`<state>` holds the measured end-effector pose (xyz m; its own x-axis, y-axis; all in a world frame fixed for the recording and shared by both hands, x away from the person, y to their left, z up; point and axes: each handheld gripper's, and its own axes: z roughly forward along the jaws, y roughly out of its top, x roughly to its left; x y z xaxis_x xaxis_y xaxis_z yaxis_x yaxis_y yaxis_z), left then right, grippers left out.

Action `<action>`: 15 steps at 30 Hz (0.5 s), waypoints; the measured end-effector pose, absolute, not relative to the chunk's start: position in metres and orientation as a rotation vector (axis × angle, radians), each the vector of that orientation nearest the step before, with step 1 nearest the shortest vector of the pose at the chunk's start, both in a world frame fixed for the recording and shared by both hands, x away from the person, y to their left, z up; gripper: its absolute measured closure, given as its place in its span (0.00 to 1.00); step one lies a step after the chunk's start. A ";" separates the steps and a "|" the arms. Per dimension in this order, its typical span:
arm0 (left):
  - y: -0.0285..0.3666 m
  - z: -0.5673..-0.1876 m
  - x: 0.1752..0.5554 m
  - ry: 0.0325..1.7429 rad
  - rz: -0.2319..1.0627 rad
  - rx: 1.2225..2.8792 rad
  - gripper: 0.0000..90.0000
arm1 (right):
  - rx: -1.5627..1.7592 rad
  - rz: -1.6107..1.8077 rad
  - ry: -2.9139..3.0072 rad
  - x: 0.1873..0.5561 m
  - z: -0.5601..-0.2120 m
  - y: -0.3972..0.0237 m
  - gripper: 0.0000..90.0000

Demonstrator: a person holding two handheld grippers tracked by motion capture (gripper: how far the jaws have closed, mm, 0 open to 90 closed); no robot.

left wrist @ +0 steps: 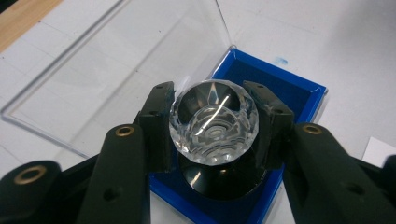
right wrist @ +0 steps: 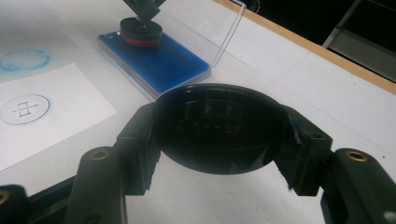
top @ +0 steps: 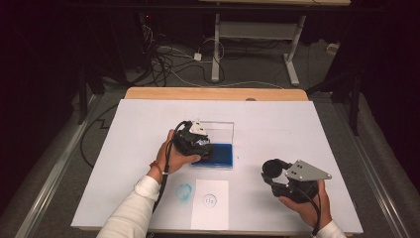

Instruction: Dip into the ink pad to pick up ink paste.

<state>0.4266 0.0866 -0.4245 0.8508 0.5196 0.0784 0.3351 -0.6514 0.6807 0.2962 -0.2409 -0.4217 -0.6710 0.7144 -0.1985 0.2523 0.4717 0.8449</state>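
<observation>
The left gripper (left wrist: pixel 213 122) clamps a clear-topped stamp (left wrist: pixel 213 126) on the blue ink pad (top: pixel 216 155) at table centre. The right gripper (right wrist: pixel 219 135) (at four o'clock) clamps a black cap (right wrist: pixel 219 127). A paper (top: pixel 210 204) at six o'clock bears a circled mark, unreadable, on the white table (top: pixel 277 134).

stamp base (left wrist: pixel 219 179): mostly hidden from me under the crystal knob (left wrist: pixel 213 122)
paper mark (top: pixel 210 200): too small, I can't read it
ink pad (left wrist: pixel 299 91): near corner cut off at frame bottom

A stamp with a clear faceted knob (left wrist: pixel 214 122) stands upright on the blue ink pad (left wrist: pixel 299 93) — its black round cap (right wrist: pixel 219 126) is held well apart.
</observation>
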 end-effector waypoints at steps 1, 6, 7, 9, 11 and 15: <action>0.086 -0.425 0.427 0.617 0.351 2.339 0.61 | 0.797 1.124 2.185 0.296 -0.422 -0.240 0.43; 0.084 -0.429 0.426 0.616 0.358 2.350 0.61 | 0.795 1.121 2.187 0.296 -0.422 -0.240 0.43; 0.084 -0.429 0.426 0.612 0.359 2.346 0.61 | 0.795 1.121 2.190 0.296 -0.422 -0.240 0.43; 0.084 -0.430 0.426 0.610 0.355 2.343 0.61 | 0.797 1.120 2.190 0.296 -0.422 -0.240 0.43; 0.086 -0.432 0.425 0.613 0.349 2.329 0.61 | 0.797 1.120 2.190 0.296 -0.422 -0.240 0.43; 0.088 -0.433 0.422 0.620 0.344 2.319 0.61 | 0.795 1.119 2.190 0.296 -0.422 -0.240 0.43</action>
